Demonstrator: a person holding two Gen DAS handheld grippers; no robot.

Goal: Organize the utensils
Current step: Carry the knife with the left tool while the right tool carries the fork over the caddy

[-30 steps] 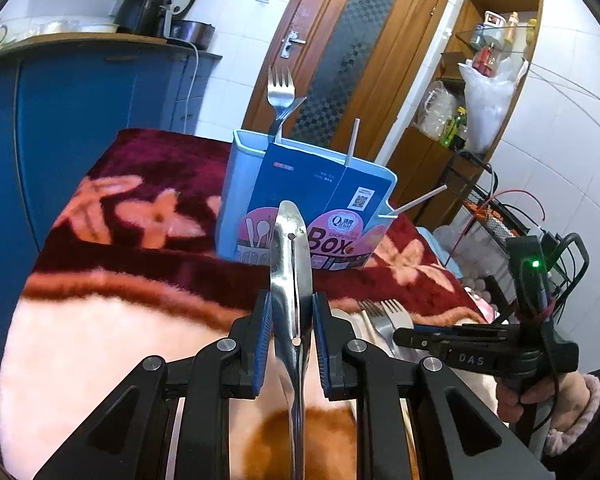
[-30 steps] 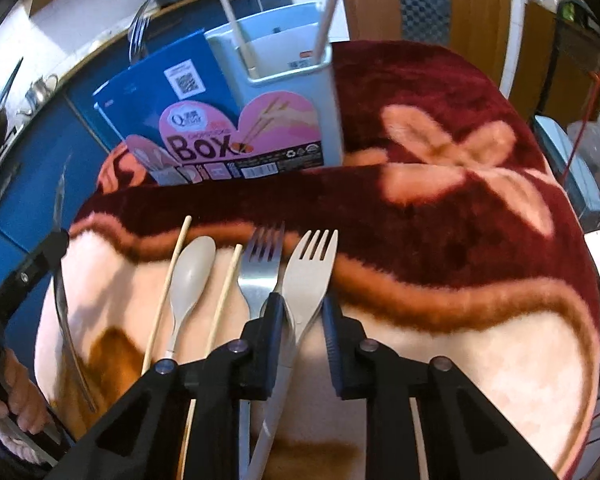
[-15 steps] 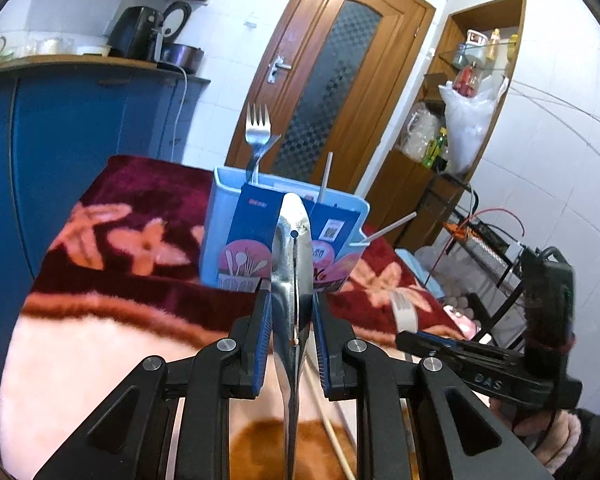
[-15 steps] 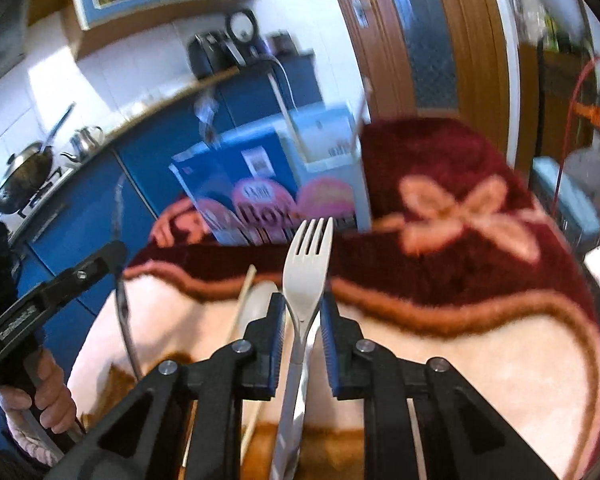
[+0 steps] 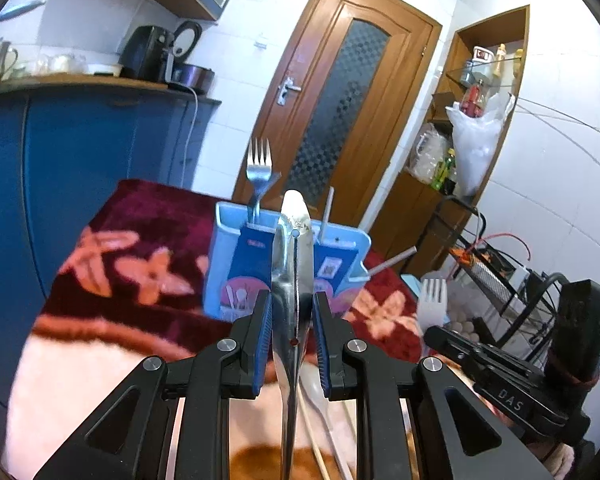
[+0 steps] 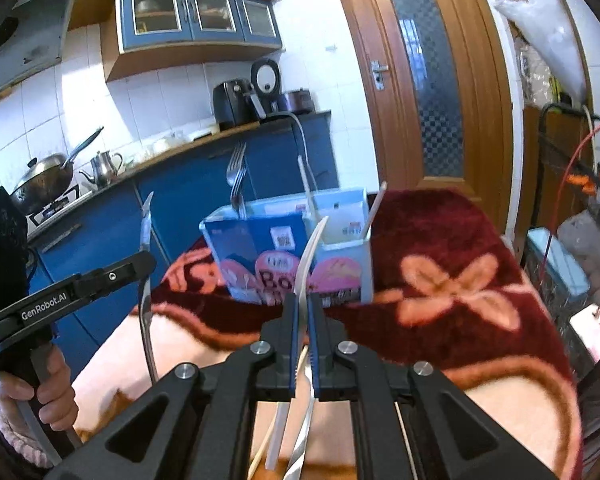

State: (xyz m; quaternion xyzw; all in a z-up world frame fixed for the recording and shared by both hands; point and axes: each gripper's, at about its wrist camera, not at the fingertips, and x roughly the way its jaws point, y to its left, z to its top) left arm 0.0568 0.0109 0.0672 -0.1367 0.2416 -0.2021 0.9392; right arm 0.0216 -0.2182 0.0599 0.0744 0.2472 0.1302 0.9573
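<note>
A metal spoon (image 5: 291, 280) is gripped in the left gripper (image 5: 291, 332), its long axis running straight along the fingers, its bowl ahead of the tips and raised toward the blue utensil box (image 5: 228, 280). A pale plastic fork (image 6: 310, 256) is clamped edge-on in the right gripper (image 6: 303, 344), its long axis along the fingers and its tines tilted up toward the box; the jaws have just been closing on it. The box stands on a dark red flowered blanket (image 6: 452, 288), with a steel fork (image 5: 259, 172) and chopsticks (image 5: 327, 212) upright inside it. Against a second ago, the plastic fork has been lifted off the blanket, where it lay flat beside a steel fork, and turned on edge. Both grippers have been raised, so that the box is seen lower and more of the door (image 5: 340, 100) and the cabinets (image 6: 196, 12) is shown.
</note>
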